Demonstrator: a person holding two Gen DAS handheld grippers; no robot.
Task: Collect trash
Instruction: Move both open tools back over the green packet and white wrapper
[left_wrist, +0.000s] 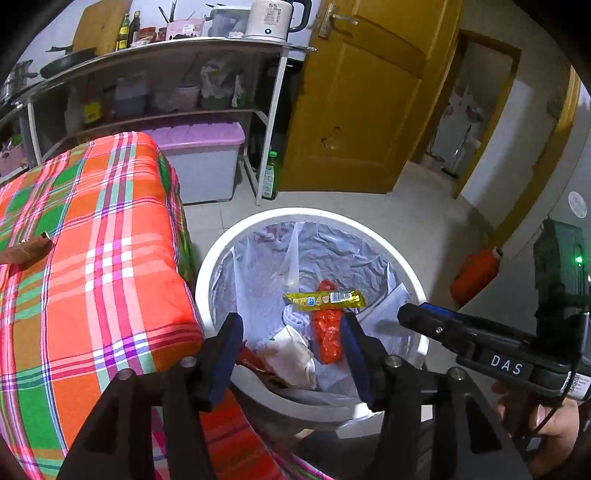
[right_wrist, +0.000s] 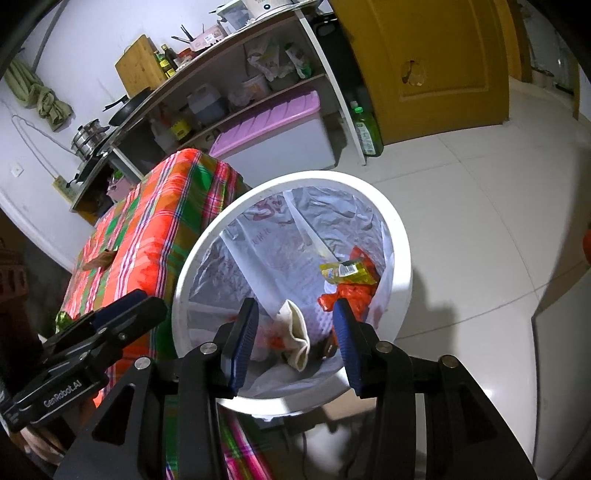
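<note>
**Both jaws empty over the bin; one wrapper left on the desk**

Nearest you, the left gripper (left_wrist: 291, 347) and the right gripper (right_wrist: 293, 339) both hang over the white trash bin (left_wrist: 221, 254), jaws released with nothing between them. Below them, inside the liner, lie a crumpled white wrapper (right_wrist: 297, 332), a red wrapper (left_wrist: 327, 332) and, further in, a yellow wrapper (left_wrist: 325, 299). They sit well beneath the pads, not touching them, so that part looks done. Further off, on the plaid-covered desk (left_wrist: 110, 258) beside the bin, a brown wrapper (left_wrist: 26, 251) lies well apart from either gripper. By my judgement that is what remains to collect.
</note>
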